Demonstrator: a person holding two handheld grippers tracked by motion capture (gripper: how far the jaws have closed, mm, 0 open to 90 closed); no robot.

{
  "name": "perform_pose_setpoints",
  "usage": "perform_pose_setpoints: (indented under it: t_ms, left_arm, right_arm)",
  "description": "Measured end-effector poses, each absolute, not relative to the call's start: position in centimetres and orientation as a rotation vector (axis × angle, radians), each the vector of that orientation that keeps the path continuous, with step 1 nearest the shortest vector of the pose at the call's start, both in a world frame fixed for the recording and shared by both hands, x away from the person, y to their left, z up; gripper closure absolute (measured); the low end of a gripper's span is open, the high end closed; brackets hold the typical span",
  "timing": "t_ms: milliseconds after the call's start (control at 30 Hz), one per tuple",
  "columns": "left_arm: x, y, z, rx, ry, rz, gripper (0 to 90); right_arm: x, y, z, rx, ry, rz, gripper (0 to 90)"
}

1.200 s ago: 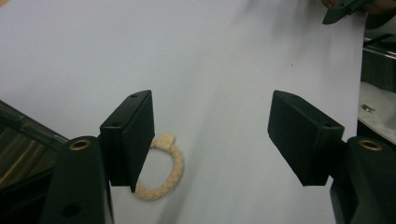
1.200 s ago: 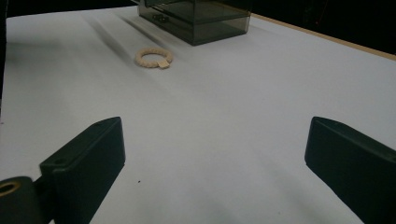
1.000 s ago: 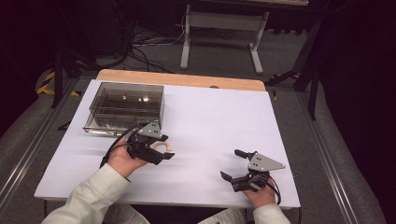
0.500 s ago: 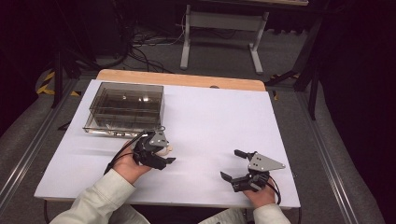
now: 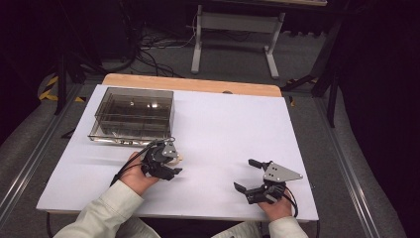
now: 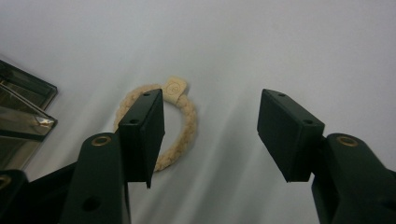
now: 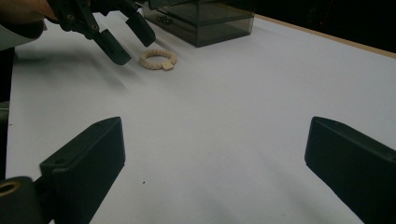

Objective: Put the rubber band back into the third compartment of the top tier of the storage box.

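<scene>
left gripper view looks straight down its own two black jaws, which stand wide apart with nothing between them, and under the left-hand jaw lies a braided cream ring (image 6: 183, 122) with a small square tag on its far edge. the ring lies flat on the white table (image 6: 261, 42), and that jaw covers part of its loop, so the left gripper (image 6: 211, 135) appears lined up to one side of the ring rather than astride it (my guess is that the spread is kept wide so the jaws can drop on either side of the braid). a corner of the smoky clear box (image 6: 23, 105) shows at the left edge, near the ring but apart from it; the box is probably where the ring belongs, though i cannot tell that for sure.

in the high view the left gripper (image 5: 171, 161) hangs just in front of the box (image 5: 132, 115). the right gripper (image 5: 248, 174) rests well apart toward the near right edge, jaws spread and empty, likely parked out of the way. its own view shows the ring (image 7: 158, 59) beyond, close by the other gripper's jaws.
</scene>
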State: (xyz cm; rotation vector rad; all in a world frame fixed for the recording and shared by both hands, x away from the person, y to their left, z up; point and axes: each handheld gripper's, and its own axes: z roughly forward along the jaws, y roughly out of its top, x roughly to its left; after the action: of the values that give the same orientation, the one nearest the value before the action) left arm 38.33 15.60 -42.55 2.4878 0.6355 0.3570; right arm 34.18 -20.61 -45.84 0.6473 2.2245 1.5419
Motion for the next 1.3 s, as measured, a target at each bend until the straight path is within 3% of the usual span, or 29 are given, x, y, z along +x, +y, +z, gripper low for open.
perform_pose_setpoints:
  t_ms: [333,633,1000,1300]
  left_arm:
    - [38.9,15.7,-43.2,2.515,0.669,0.344,47.2]
    - [39.6,16.1,-43.4,2.505,0.697,0.261,62.1]
    - [39.8,16.0,-43.6,2.518,0.733,0.317,82.6]
    - [39.8,15.9,-43.5,2.519,0.728,0.325,87.5]
  right_arm:
    - [34.2,-20.5,-45.9,0.640,2.225,1.536,5.9]
    - [34.2,-20.5,-45.9,0.631,2.230,1.534,6.0]
    - [34.2,-20.5,-45.9,0.628,2.235,1.536,6.0]
    - [34.2,-20.5,-45.9,0.628,2.235,1.536,6.0]
